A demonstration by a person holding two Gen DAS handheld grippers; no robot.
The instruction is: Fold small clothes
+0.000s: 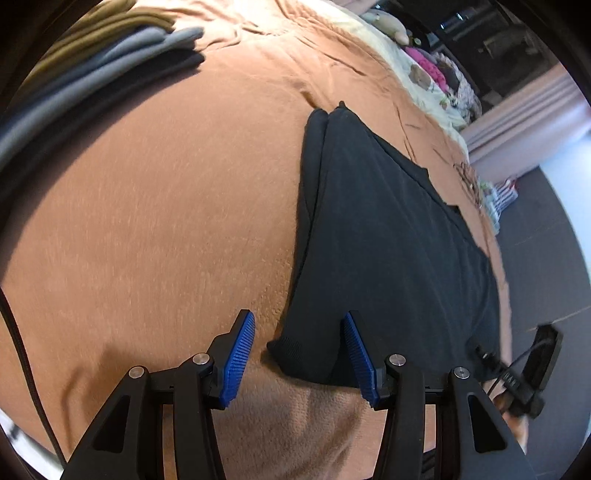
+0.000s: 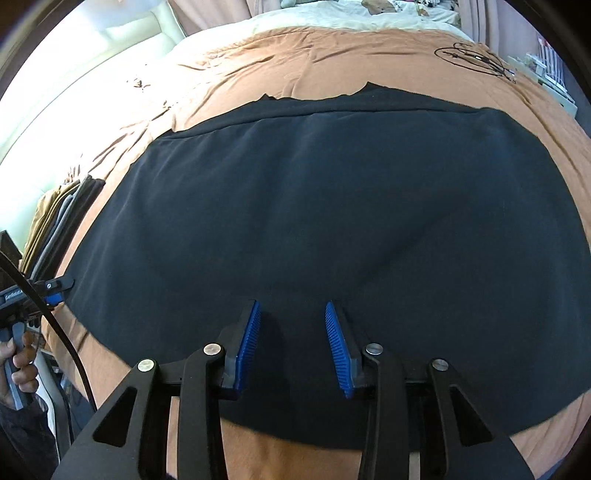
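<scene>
A dark garment [image 2: 314, 229] lies spread flat on the orange bed cover [image 1: 155, 206], its near hem running along the bed's near edge and its far, uneven edge stopping well short of the cream bedding [image 2: 332, 18] toward the head of the bed. The left gripper [image 1: 297, 350] hangs over the garment's near left corner with its blue pads apart, the ribbed corner lying between them but not pinched. The right gripper [image 2: 293, 343] sits above the near hem further along, jaws parted and not pressing the cloth. To the left of the garment a wide stretch of bare cover lies open as far as a stack of folded clothes [image 1: 92, 62] at the bed's left edge. A coiled black cable [image 2: 476, 59] rests near the far right corner, clear of the garment.
</scene>
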